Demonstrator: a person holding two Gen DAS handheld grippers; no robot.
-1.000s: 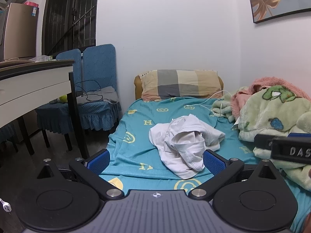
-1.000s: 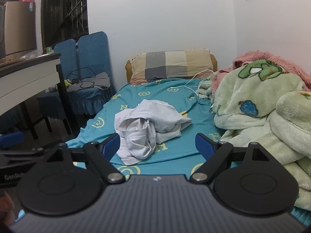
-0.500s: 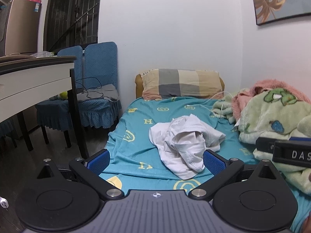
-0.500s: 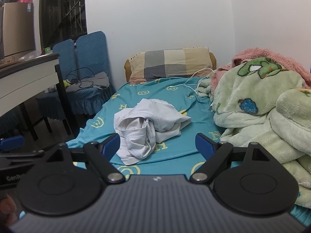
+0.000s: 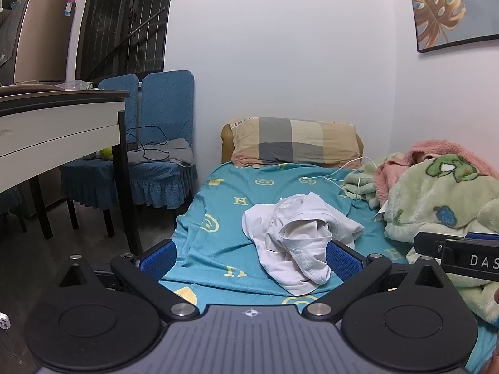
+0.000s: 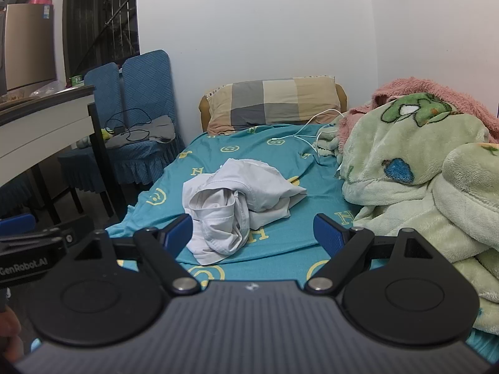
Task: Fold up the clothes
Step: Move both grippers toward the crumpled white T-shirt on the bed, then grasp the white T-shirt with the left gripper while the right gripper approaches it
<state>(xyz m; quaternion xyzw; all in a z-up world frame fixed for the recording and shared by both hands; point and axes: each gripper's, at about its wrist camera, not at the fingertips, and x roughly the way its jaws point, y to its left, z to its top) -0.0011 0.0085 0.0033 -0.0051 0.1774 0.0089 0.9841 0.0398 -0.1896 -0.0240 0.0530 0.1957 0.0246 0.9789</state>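
On teal bed sheet (image 5: 218, 233): crumpled white garment (image 5: 299, 237), both grippers apart, clear.

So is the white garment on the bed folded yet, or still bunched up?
Still bunched up. The white garment lies in a crumpled heap on the teal sheet, layers overlapping unevenly, no flat edges. Both tongs, left and right, are open, short of it.

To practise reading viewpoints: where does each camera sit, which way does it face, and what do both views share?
Left wrist: on the left hand-held gripper, facing up the bed; its open blue fingers and the right hand-held gripper show.
Right wrist: on the right one, facing likewise; the left's body shows at left.
Shared: white garment, checked pillow, green blanket.
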